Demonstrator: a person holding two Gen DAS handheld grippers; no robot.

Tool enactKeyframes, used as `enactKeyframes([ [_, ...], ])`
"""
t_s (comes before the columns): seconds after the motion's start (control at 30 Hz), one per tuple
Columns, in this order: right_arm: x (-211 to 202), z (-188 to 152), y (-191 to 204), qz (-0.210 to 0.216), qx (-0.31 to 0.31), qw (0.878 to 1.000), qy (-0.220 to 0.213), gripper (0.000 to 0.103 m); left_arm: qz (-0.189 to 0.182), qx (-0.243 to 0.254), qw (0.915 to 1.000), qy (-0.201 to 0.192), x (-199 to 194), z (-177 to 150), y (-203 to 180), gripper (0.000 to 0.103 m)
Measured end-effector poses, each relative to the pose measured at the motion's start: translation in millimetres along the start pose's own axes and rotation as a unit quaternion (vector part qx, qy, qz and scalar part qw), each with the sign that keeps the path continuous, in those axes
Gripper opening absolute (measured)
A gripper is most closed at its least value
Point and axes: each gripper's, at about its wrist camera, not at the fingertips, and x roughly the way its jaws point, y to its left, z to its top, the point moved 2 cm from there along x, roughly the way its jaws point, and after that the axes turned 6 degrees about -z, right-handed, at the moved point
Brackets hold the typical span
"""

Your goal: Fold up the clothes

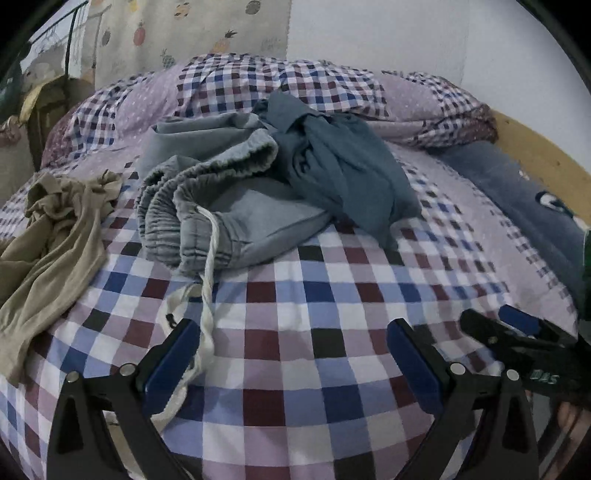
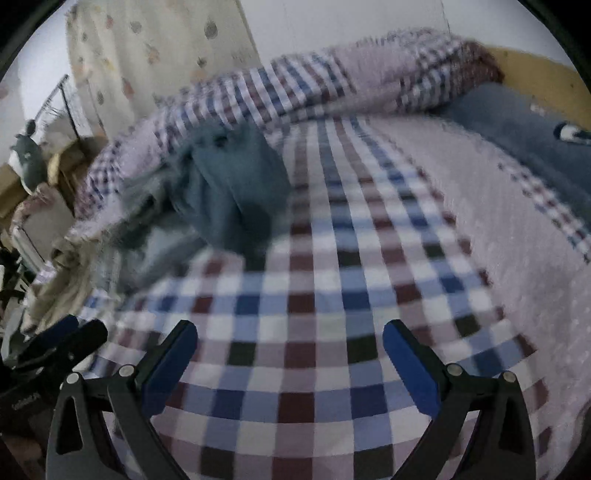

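Note:
Grey drawstring trousers [image 1: 221, 206] lie crumpled on the checked bed sheet [image 1: 314, 314], their white cord [image 1: 208, 273] trailing down beside my left finger. A blue-grey garment [image 1: 332, 162] is heaped behind them and shows blurred in the right wrist view [image 2: 229, 184]. A beige garment [image 1: 55, 229] lies at the left. My left gripper [image 1: 291, 332] is open and empty above the sheet in front of the trousers. My right gripper [image 2: 290, 336] is open and empty over bare sheet; it also shows at the right of the left wrist view [image 1: 517, 332].
A bunched checked duvet [image 1: 258, 81] runs along the far side of the bed. A dark blue pillow [image 1: 528, 199] lies against the wooden headboard [image 1: 535, 136] at the right. A curtain [image 1: 184, 33] and a metal rack [image 1: 70, 40] stand beyond the bed at the left.

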Motion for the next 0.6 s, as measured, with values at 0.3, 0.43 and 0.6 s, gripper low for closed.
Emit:
enactKeyframes([
  [0.3,34,-14,-1,-0.031,-0.034,0.998,0.044,0.103,0.017,0.007,0.9994,0.029,23,-14,-3,0.102],
  [0.43,35,-18,0,-0.035,-0.043,0.997,0.049,0.103,0.017,0.007,0.9992,0.036,28,-15,-2,0.102],
  [0.6,35,-22,3,-0.045,-0.051,0.997,0.046,0.103,0.017,0.007,0.9988,0.046,34,-17,-1,0.102],
])
